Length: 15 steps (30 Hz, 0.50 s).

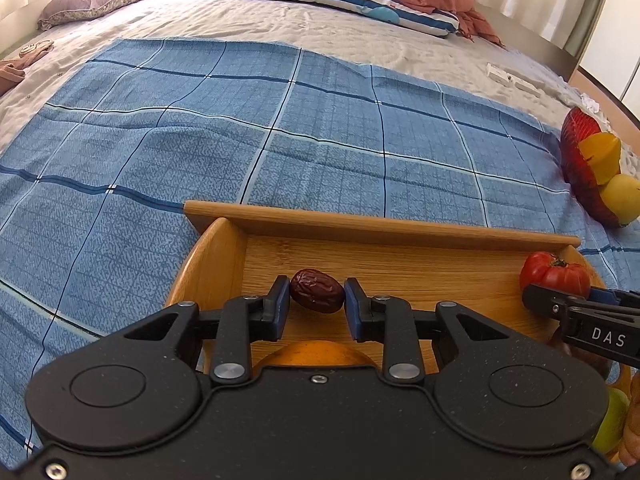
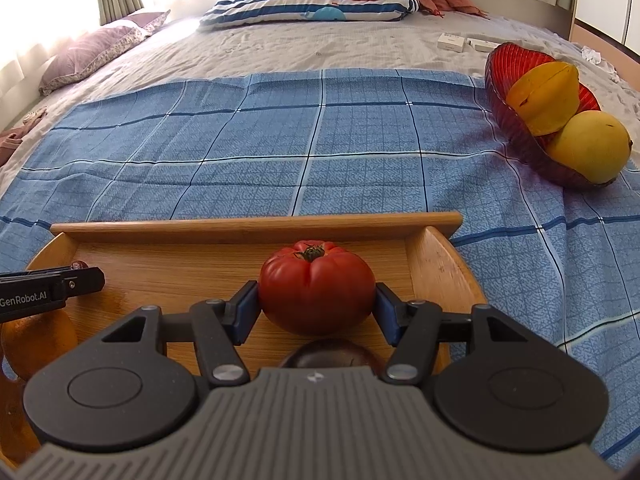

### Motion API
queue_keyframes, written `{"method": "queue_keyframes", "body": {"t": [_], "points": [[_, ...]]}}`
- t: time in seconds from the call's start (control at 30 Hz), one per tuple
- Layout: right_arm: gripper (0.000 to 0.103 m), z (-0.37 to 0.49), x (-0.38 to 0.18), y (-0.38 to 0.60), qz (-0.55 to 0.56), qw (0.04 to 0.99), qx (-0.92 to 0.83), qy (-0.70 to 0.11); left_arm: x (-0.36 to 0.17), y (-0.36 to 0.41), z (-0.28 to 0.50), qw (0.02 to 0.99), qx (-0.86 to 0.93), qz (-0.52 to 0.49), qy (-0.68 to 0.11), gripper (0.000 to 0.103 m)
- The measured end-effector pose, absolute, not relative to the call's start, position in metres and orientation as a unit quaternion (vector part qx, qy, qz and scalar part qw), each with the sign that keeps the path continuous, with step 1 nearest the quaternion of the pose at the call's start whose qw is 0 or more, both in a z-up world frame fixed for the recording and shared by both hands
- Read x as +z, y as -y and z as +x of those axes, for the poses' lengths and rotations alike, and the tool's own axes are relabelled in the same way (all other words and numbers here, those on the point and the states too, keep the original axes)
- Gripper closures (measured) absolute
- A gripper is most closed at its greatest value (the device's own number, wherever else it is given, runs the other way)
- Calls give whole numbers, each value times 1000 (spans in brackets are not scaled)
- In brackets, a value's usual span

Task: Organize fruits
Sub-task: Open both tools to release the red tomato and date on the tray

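A wrinkled brown date (image 1: 317,290) sits between the blue pads of my left gripper (image 1: 317,300), which is shut on it just over the wooden tray (image 1: 360,226). My right gripper (image 2: 316,307) is shut on a ribbed red tomato (image 2: 316,286) over the same tray (image 2: 256,224); in the left wrist view the tomato (image 1: 554,274) and the right gripper (image 1: 556,300) show at the tray's right end. A red glass bowl (image 2: 516,64) on the right holds a yellow starfruit (image 2: 548,98) and a yellow round fruit (image 2: 588,146).
An orange (image 2: 38,340) and a dark fruit (image 2: 326,354) lie in the tray near my grippers, and a green fruit (image 1: 610,424) shows at the lower right. The tray rests on a blue checked cloth (image 2: 280,140) over a bed with pillows (image 2: 308,8) and small white boxes (image 2: 452,42).
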State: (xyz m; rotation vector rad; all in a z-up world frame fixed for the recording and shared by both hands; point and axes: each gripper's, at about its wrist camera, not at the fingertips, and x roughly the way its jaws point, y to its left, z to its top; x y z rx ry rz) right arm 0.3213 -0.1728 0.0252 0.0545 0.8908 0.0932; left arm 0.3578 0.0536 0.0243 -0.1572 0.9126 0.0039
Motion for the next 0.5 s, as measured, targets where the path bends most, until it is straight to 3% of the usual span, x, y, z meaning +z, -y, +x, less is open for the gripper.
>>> {"method": "queue_keyframes", "body": {"t": [0.27,0.4,0.5], "points": [[19,318,28,177,38,905,51,-421,29,-59,351,889,-12,-103,-446,49],[14,310,31,184,56,912,57,-402,36,-65,340,894,-14,-118,-432,30],[13,301,34,190,62,918,63,-388,44,-67,328,902,-17,-113,-416,22]]}}
